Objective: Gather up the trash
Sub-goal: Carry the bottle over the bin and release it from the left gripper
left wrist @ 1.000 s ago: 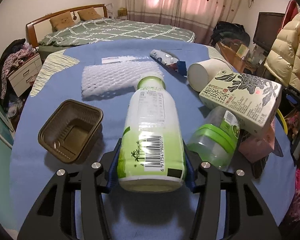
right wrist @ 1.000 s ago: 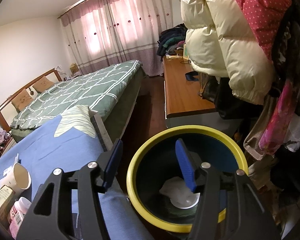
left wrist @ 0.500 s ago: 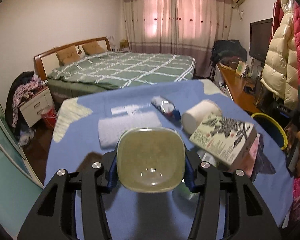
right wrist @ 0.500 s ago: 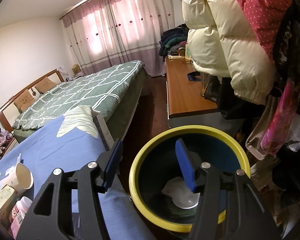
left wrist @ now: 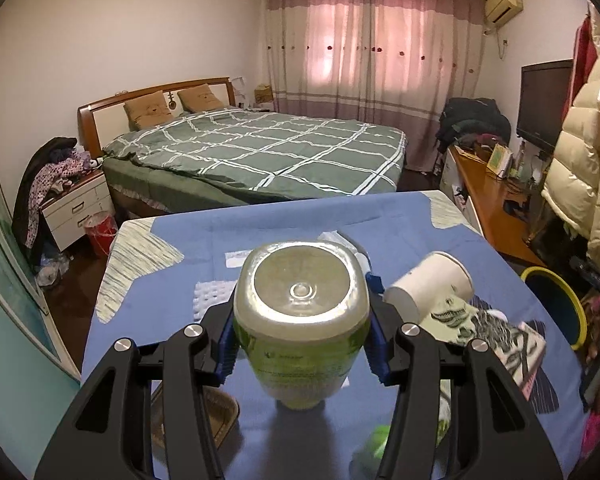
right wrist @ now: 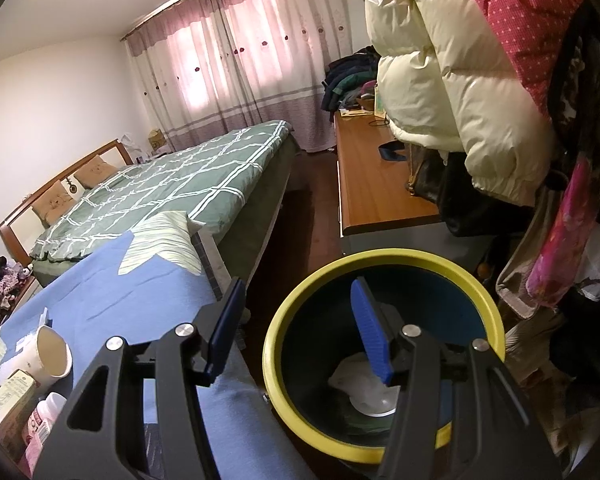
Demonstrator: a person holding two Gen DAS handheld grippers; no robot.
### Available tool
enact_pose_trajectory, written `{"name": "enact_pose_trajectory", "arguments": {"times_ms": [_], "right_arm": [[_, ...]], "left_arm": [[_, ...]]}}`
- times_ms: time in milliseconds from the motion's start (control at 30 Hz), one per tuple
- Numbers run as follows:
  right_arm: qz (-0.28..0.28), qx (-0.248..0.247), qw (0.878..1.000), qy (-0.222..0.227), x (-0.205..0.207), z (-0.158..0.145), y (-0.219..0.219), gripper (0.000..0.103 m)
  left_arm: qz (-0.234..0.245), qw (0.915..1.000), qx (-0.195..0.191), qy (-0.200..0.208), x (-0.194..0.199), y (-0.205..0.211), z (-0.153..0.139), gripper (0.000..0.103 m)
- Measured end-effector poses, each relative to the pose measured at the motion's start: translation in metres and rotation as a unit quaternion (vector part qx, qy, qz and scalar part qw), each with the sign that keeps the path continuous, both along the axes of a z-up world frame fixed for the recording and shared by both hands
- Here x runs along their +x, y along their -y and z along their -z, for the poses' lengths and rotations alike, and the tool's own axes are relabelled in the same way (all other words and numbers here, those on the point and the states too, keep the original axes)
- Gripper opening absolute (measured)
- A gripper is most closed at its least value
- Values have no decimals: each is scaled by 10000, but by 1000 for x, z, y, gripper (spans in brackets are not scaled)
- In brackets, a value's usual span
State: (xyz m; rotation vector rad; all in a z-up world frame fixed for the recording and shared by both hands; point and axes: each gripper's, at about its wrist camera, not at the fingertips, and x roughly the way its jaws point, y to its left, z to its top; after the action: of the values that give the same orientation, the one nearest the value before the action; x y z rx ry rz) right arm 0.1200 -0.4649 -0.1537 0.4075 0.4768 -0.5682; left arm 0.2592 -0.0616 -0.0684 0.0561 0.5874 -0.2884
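Our left tongs [left wrist: 302,344] clench the bottle [left wrist: 302,320], its base toward us, lifted above the worktop [left wrist: 180,280]. Our right tongs [right wrist: 296,332] stand released and empty over the yellow-rimmed bin [right wrist: 384,258], beside the worktop.

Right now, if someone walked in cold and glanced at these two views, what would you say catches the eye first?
First, the green bottle, clamped between the left gripper's blue pads, its base toward the camera, above the blue tablecloth. Next, the yellow-rimmed bin off the table's edge, white trash at its bottom, with the right gripper open and empty over it. A paper cup and printed carton lie right of the bottle.
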Motion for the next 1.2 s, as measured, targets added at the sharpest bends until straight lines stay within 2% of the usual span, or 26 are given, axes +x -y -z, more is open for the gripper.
{"name": "enact_pose_trajectory", "arguments": {"times_ms": [200, 367, 500, 633, 733, 833, 1000, 1200], "right_arm": [[-29, 87, 9999, 58, -2, 0, 3, 53], [-88, 90, 9998, 160, -8, -5, 3, 53], [-155, -160, 9995, 210, -20, -16, -1, 53], [-128, -203, 9995, 212, -41, -20, 8, 53], [-103, -243, 9996, 111, -59, -19, 18, 54], [-83, -318, 9995, 24, -77, -16, 26, 57], [21, -325, 9995, -41, -105, -7, 43, 57], [142, -79, 9998, -81, -122, 10, 67, 57]], "left_arm": [[-15, 9997, 49, 243, -5, 12, -21, 51], [150, 9985, 90, 520, -23, 37, -61, 51], [465, 9964, 86, 698, -42, 73, -91, 51], [731, 9940, -159, 802, -60, 110, -111, 51], [1155, 9898, -398, 736, -70, 146, -118, 51], [1572, 9840, -588, 605, -78, 184, -117, 51], [2178, 9737, -639, 205, -81, 263, -100, 51], [2565, 9659, -335, -63, -81, 352, -66, 51]]}}
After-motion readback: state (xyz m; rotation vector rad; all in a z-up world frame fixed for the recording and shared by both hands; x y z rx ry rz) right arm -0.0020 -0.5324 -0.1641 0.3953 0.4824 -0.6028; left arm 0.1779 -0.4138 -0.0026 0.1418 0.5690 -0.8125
